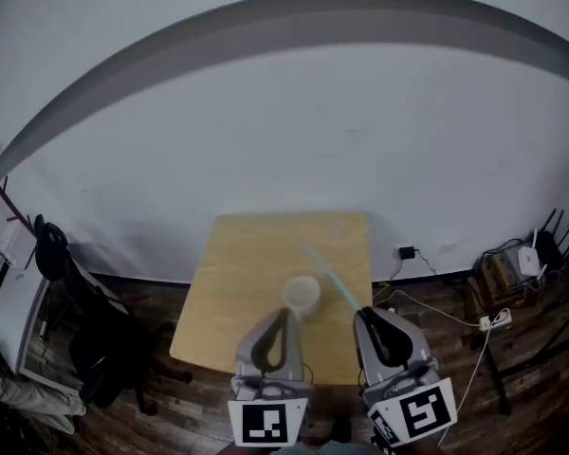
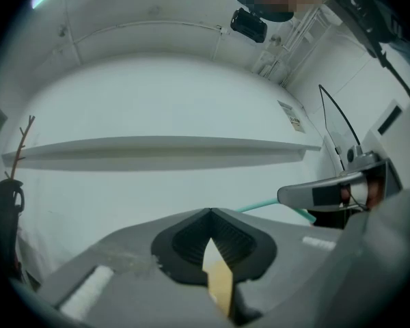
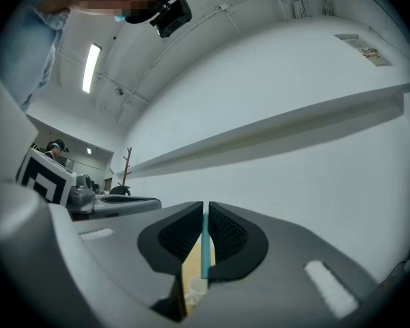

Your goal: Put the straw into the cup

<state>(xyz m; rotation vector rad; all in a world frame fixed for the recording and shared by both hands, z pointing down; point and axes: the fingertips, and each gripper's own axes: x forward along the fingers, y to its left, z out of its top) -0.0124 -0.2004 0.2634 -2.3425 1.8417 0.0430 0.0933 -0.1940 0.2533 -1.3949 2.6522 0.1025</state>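
The clear, round plastic cup (image 1: 302,294) stands upright near the middle of the pale wooden bench (image 1: 242,254). The right tool (image 1: 362,313) is clenched on the thin teal straw (image 1: 330,275), which slants away to the far left, just right of the cup and outside it. The left tool (image 1: 284,313), at the cup's near side, is closed on nothing.

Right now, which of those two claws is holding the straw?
The right gripper: its jaws pinch the teal straw, while the left gripper is shut with nothing between its jaws.

The straw (image 1: 331,279) ends hidden inside the right tongs (image 1: 366,312); seen along them, most of the cup (image 3: 195,286) is masked.
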